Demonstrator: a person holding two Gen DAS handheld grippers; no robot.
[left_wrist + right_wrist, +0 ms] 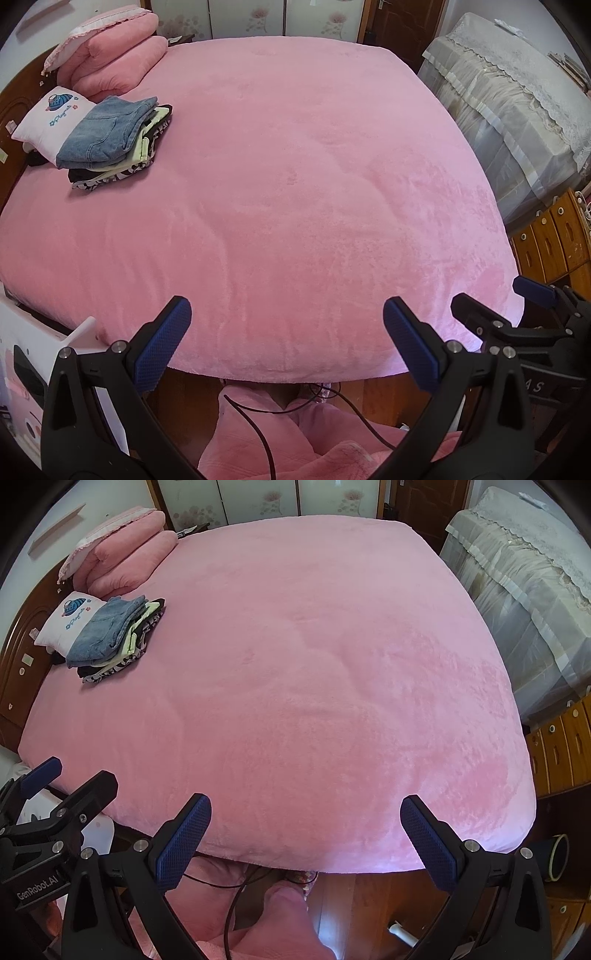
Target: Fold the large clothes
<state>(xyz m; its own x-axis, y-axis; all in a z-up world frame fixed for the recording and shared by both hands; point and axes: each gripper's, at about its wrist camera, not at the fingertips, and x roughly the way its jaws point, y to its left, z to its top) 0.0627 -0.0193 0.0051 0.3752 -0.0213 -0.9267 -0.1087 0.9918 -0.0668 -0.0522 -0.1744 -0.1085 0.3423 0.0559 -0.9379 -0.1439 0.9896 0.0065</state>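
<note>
Both grippers, left gripper (286,334) and right gripper (304,830), hang with jaws apart, empty, over the pink plush bed (295,184); folded stack topped by blue denim (110,131) sits at ten o'clock, likely set aside as finished.

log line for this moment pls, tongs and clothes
left tongs: open, empty | right tongs: open, empty | folded clothes stack: far left by white pillow | pink bed cover: bare centre

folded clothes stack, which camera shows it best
The left wrist view: the folded clothes stack looks larger there, with the denim top layer and the patterned layers beneath distinct. The right wrist view shows the same stack smaller and nearer the frame edge, beside the white pillow.
</note>
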